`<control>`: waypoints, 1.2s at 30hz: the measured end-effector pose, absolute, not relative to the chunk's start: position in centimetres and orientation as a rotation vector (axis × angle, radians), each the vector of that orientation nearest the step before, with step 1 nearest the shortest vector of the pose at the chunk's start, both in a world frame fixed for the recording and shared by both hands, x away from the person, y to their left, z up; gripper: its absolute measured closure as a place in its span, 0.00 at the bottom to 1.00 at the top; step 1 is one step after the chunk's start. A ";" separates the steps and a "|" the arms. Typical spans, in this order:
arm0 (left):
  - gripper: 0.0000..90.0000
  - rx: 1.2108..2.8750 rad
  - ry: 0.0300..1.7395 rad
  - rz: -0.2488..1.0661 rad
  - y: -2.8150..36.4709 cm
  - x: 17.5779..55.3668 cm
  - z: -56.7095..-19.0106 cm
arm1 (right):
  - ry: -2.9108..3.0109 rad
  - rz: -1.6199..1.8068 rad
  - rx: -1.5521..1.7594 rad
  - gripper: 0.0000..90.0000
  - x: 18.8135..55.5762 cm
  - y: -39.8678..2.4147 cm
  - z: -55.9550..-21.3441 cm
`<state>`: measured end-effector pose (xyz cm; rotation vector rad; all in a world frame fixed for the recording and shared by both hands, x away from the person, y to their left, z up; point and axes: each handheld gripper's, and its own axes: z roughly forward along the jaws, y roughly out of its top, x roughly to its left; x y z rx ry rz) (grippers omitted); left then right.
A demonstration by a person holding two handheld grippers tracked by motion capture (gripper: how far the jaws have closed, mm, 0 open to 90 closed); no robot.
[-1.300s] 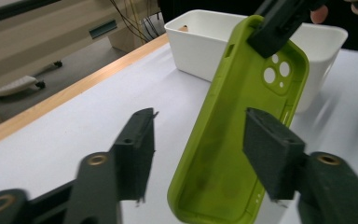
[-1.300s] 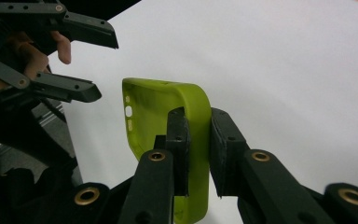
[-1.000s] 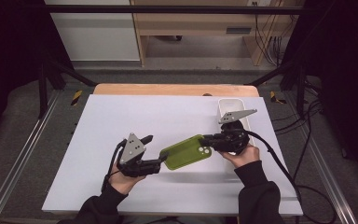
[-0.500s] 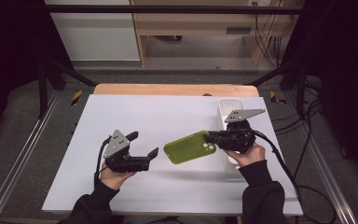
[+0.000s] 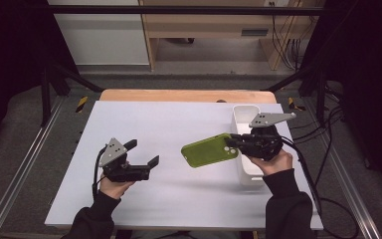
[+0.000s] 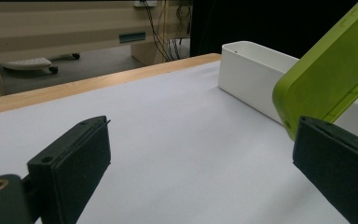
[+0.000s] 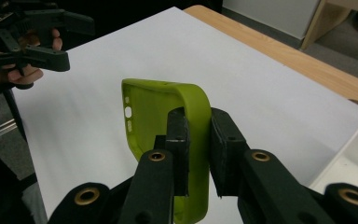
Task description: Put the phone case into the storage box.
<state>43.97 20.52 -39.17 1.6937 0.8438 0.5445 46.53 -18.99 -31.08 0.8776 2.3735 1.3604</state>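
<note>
A lime-green phone case hangs tilted over the white table, its right end over a white bin. My right gripper is shut on that end. In the right gripper view both pads pinch the case wall, hollow side to the left. My left gripper rests low at the table's left, well apart from the case. Its jaws have just been opening and stand wide with nothing between them. In the left gripper view the case floats beyond the left gripper, beside the bin.
The white sheet covers most of a wooden table, whose bare edge runs along the far side. Cables trail off the right side past the bin. In the right gripper view, the left gripper sits at the upper left.
The left gripper has drawn back to the left, away from the case's near end, with its jaws spreading. The right gripper has raised the case slightly and carried it to the right.
</note>
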 end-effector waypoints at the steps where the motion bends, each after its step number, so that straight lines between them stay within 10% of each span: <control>1: 0.04 1.690 0.844 0.548 20.7 44.0 -39.3 | 2.364 1.357 0.873 0.88 46.5 -19.1 -30.9; 36: 0.04 1.684 0.916 0.585 25.5 45.0 -41.8 | 2.250 1.105 0.797 0.88 45.7 -20.5 -25.1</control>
